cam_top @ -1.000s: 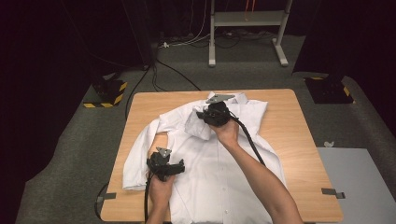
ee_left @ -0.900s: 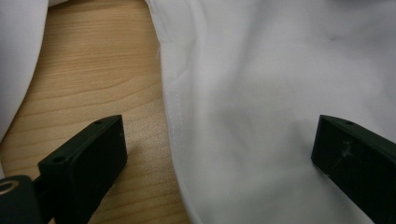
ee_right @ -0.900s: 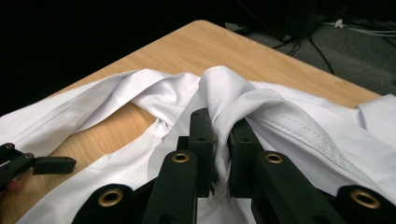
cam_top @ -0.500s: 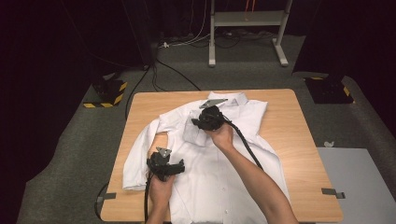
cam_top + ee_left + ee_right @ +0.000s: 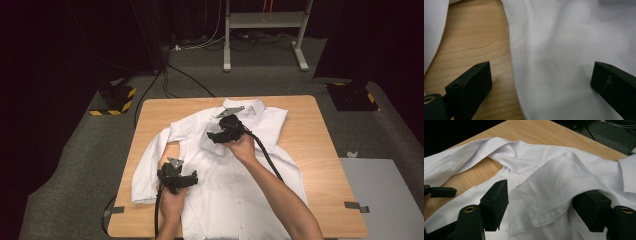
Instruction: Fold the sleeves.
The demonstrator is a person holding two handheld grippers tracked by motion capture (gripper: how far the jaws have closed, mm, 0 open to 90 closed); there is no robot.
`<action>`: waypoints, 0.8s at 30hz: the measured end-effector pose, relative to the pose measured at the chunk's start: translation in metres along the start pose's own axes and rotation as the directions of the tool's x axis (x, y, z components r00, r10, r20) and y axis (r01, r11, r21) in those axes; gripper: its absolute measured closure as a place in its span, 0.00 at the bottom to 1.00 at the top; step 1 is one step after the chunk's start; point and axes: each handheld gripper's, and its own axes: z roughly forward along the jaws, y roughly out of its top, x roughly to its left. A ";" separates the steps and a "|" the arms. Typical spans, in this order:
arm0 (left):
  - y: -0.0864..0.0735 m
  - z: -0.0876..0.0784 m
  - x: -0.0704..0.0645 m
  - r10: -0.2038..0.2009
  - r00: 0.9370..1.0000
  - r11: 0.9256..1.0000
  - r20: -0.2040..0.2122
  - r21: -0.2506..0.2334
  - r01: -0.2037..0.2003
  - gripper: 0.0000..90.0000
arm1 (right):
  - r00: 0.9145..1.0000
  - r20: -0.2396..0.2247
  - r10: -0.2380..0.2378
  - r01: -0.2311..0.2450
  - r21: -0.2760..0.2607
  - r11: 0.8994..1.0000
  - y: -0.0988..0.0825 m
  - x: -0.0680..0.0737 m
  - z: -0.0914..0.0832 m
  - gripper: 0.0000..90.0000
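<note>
- High view: a white shirt (image 5: 250, 165) lies face up on the wooden table (image 5: 320, 135), its long axis running from the collar at the far edge to the hem at the near edge. The right gripper (image 5: 220, 134) sits over the chest just below the collar; the left gripper (image 5: 181, 180) hovers at the shirt's left side seam (nearer the sleeve).
- Left gripper view: jaws spread wide, gripping nothing; the seam edge (image 5: 515, 57) runs away between them, bare wood to one side.
- Right gripper view: jaws parted around a raised fold of cloth (image 5: 549, 202), not clamped.
</note>
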 end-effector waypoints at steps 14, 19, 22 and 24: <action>0.000 0.000 0.000 0.002 1.000 1.000 0.000 0.002 -0.002 0.04 | 0.999 -0.029 -0.026 0.026 0.003 1.000 0.004 -0.002 -0.021 0.29; 0.000 0.000 0.000 0.002 1.000 1.000 0.000 0.002 -0.002 0.04 | 0.997 -0.047 -0.061 0.063 0.037 0.997 0.010 0.005 -0.018 0.28; 0.000 0.000 0.000 0.002 1.000 1.000 0.000 0.002 -0.002 0.04 | 0.994 -0.052 -0.094 0.097 0.056 0.994 0.010 0.007 -0.018 0.29; 0.000 0.000 0.000 0.002 1.000 1.000 0.000 0.001 -0.002 0.04 | 0.993 -0.065 -0.102 0.107 0.082 0.991 0.010 0.008 -0.017 0.28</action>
